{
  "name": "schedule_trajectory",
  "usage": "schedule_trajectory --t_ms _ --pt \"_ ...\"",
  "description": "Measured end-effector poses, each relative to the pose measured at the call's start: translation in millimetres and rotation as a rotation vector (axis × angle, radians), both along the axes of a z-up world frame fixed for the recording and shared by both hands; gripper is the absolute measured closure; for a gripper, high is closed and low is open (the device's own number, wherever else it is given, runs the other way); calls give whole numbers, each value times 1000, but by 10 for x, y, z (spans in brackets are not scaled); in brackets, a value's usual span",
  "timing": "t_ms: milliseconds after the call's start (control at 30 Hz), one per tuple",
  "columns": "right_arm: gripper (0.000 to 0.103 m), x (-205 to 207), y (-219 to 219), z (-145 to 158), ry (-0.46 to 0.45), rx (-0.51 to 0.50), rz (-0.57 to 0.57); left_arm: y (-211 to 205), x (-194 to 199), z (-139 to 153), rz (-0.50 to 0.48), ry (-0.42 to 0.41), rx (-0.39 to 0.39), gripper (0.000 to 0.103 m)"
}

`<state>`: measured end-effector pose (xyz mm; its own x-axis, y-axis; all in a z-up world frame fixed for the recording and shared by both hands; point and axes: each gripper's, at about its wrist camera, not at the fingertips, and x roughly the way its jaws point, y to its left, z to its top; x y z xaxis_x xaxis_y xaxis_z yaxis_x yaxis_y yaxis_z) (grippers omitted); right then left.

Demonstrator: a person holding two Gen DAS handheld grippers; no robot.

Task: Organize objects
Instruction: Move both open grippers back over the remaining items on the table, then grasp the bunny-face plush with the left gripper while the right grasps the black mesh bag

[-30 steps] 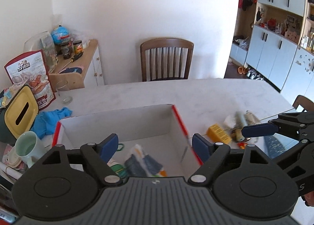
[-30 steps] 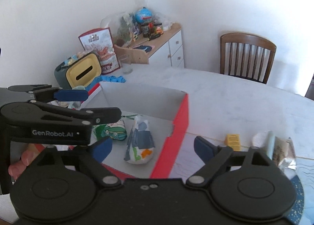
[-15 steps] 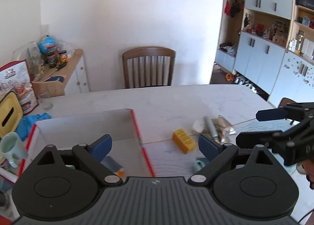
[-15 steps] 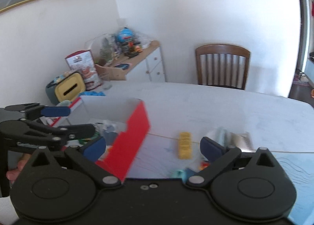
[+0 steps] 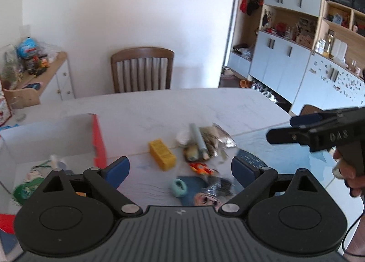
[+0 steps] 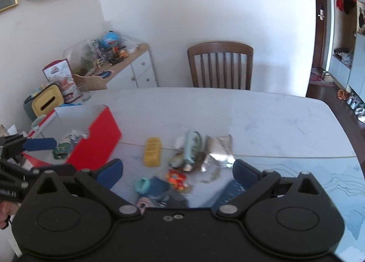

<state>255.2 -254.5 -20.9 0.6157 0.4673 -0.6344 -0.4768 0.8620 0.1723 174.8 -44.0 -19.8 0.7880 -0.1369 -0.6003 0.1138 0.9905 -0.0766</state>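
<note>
both views have swung off the red-and-white box (image 5: 99, 145) onto the loose pile on the table (image 6: 262, 111). yellow block (image 5: 162, 153) lies ahead of the left gripper (image 5: 180, 168), between its widely spread fingers, untouched; orange toy (image 5: 200, 168) and teal piece (image 5: 179, 187) sit nearer. right gripper (image 6: 178, 170) hovers spread and empty over the same pile.

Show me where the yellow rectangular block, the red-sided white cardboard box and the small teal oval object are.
yellow rectangular block (image 5: 162, 153), left wrist view, top face.
red-sided white cardboard box (image 6: 94, 142), right wrist view, red outer wall.
small teal oval object (image 5: 179, 187), left wrist view, its middle.
</note>
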Motion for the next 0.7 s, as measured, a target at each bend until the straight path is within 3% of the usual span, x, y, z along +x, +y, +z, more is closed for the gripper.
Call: schedule_trajectory --t_ms 300,700 --pt "1 149 -235 -335 47 -34 -7 -447 40 -450 -53 50 26 6" --pt "1 316 -82 -837 147 -85 86 -663 192 -986 -37 120 35 6"
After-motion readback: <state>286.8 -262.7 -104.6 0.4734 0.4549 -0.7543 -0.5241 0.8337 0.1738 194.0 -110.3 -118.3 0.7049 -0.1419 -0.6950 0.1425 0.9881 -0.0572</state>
